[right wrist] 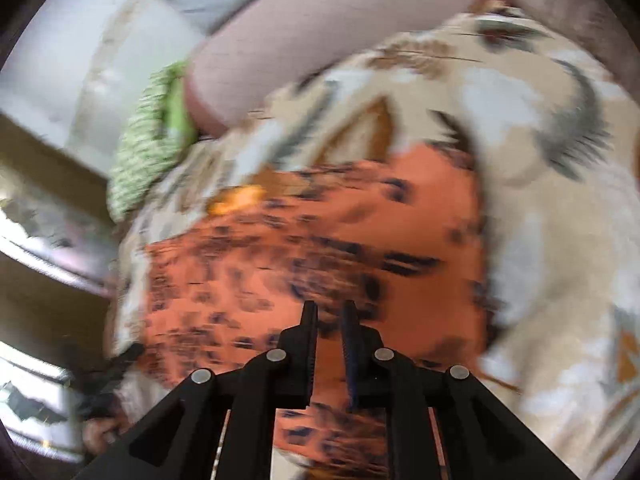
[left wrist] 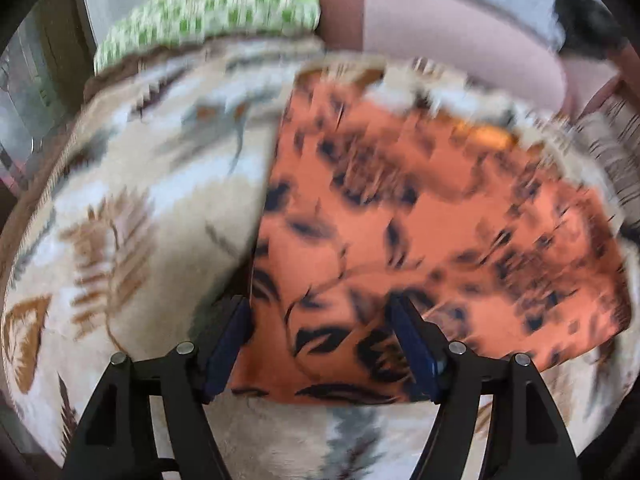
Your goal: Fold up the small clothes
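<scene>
Orange cloth (left wrist: 420, 220) with dark leaf marks lies spread flat on a cream patterned blanket (left wrist: 132, 184), filling the centre and right of the left wrist view. Its near left corner lies between the wide-apart fingers of the left hand-held gripper (left wrist: 320, 336) at the bottom of the frame; the pads do not press it. In the right wrist view the cloth (right wrist: 312, 248) fills the middle, and the right hand-held gripper (right wrist: 330, 316) hovers over it at bottom centre, jaws parted by a narrow gap with nothing clamped. A green checked cushion (left wrist: 216, 4) sits at upper left.
</scene>
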